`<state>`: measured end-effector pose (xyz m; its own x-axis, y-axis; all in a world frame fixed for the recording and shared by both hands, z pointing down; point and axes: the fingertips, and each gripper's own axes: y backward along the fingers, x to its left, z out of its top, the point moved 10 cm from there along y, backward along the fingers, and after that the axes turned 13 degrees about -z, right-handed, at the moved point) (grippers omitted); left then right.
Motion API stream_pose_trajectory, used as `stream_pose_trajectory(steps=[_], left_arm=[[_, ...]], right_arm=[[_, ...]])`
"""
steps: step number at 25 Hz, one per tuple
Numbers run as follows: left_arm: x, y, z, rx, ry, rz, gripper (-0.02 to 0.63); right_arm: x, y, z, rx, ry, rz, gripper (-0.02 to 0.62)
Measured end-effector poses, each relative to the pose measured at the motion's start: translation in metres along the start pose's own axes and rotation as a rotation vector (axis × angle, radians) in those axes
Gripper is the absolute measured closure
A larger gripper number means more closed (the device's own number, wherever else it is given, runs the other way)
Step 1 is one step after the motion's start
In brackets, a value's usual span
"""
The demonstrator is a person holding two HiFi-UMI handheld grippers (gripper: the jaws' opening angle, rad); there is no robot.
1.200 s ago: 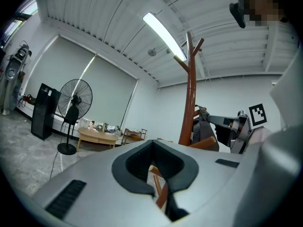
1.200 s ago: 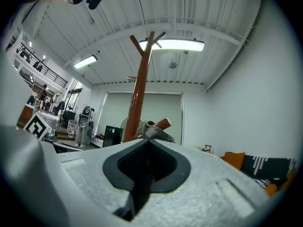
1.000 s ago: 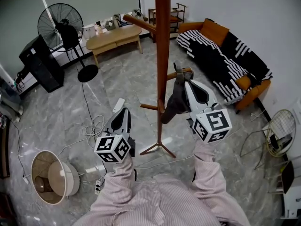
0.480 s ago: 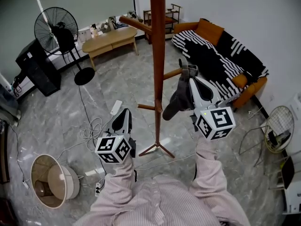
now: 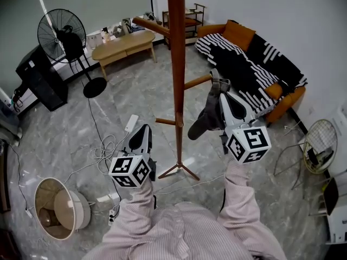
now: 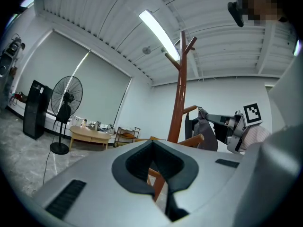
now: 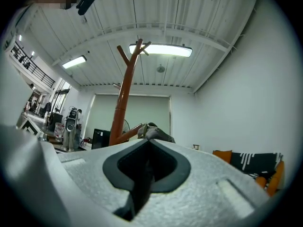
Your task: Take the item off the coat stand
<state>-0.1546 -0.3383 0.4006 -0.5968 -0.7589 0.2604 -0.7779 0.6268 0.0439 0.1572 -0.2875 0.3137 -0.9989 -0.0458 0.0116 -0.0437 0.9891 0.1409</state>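
I see the tall brown wooden coat stand (image 5: pixel 175 64) mid-floor, with the dark grey cloth (image 5: pixel 203 121) just right of its pole. The black pedestal fan (image 5: pixel 60 31) stands far left, the orange sofa with a striped blanket (image 5: pixel 255 75) far right, and the round beige lampshade (image 5: pixel 57 207) near left.

We hold left gripper (image 5: pixel 142 136) low, level, jaws together | we hold right gripper (image 5: pixel 216 89) farther right, jaws pinching garment (image 5: pixel 201 121)

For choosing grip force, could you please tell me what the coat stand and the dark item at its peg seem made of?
Coat stand: probably wood, reddish-brown with a smooth, slightly glossy finish. Dark item: soft matte grey fabric, since it droops in folds.
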Motion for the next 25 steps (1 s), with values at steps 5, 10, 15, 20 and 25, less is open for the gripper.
stream_pose_trajectory(steps=[5,10,15,20,25], left_arm=[[-0.009,0.001,-0.004,0.010,-0.002,0.004,0.604],[-0.020,0.004,-0.007,0.030,0.000,0.009,0.604],[-0.032,0.007,-0.013,0.050,-0.002,0.015,0.604],[-0.041,0.012,-0.017,0.066,-0.011,0.019,0.604],[-0.051,0.017,-0.021,0.088,-0.027,0.015,0.604]], right_arm=[[-0.007,0.008,-0.009,0.012,-0.036,-0.004,0.583],[-0.013,0.017,-0.020,0.049,-0.077,0.002,0.583],[-0.018,0.029,-0.036,0.077,-0.127,0.026,0.583],[-0.019,0.044,-0.053,0.086,-0.183,0.062,0.583],[-0.019,0.060,-0.067,0.096,-0.224,0.097,0.583]])
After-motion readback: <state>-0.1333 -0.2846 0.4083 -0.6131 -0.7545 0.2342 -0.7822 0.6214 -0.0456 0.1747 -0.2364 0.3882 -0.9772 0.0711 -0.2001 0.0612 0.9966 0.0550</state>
